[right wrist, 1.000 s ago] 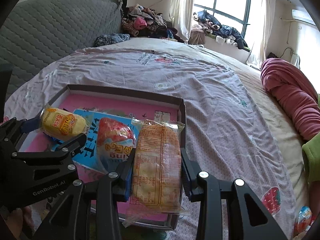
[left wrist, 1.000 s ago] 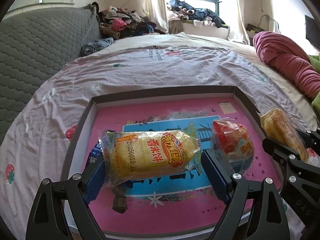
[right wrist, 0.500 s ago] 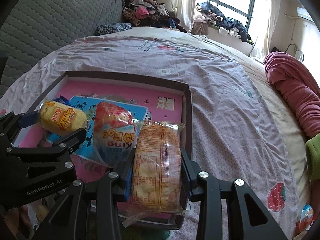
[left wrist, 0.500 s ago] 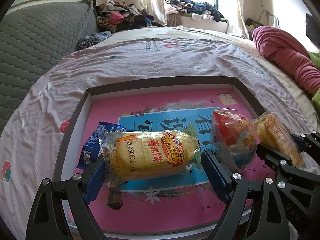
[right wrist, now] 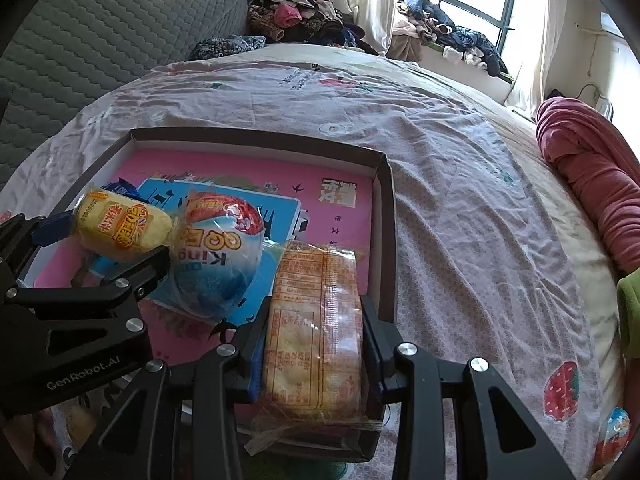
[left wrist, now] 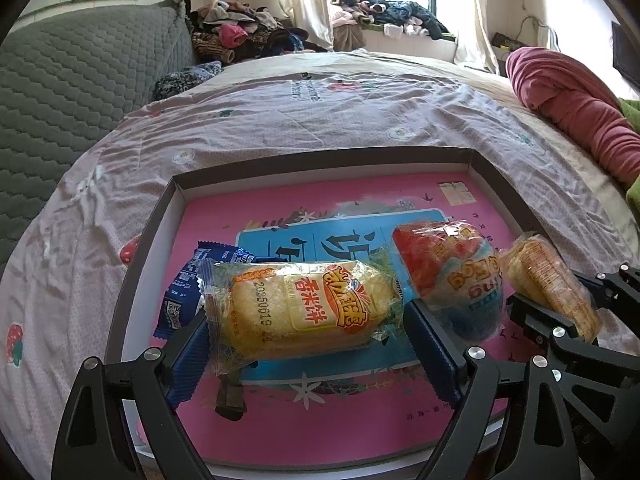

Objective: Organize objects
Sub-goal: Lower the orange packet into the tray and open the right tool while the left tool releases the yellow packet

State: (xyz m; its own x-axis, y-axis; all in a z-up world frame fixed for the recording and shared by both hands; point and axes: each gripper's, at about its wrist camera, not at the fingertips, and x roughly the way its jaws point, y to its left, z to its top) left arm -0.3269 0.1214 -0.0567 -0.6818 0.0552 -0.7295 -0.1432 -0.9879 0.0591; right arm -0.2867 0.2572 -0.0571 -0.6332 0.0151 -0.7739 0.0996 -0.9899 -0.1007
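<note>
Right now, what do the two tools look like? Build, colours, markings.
Both tools, left tool and right tool, are black skeletal frames with triangular cutouts and silver screw heads. Fingers carry blue ribbed pads. White "GenRobot.AI" lettering marks the left one's side. No cables or sleeves visible.

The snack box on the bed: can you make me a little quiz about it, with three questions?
1. True or false: the left gripper holds the yellow rice cake packet above the pink tray box.
2. Which snack does the right gripper grip?
A. the blue wrapper
B. the orange cracker packet
C. the red and blue snack bag
3. Fill in: the red and blue snack bag lies ____ the two gripped packets.

Key: 1 true; 2 B; 3 between
</note>
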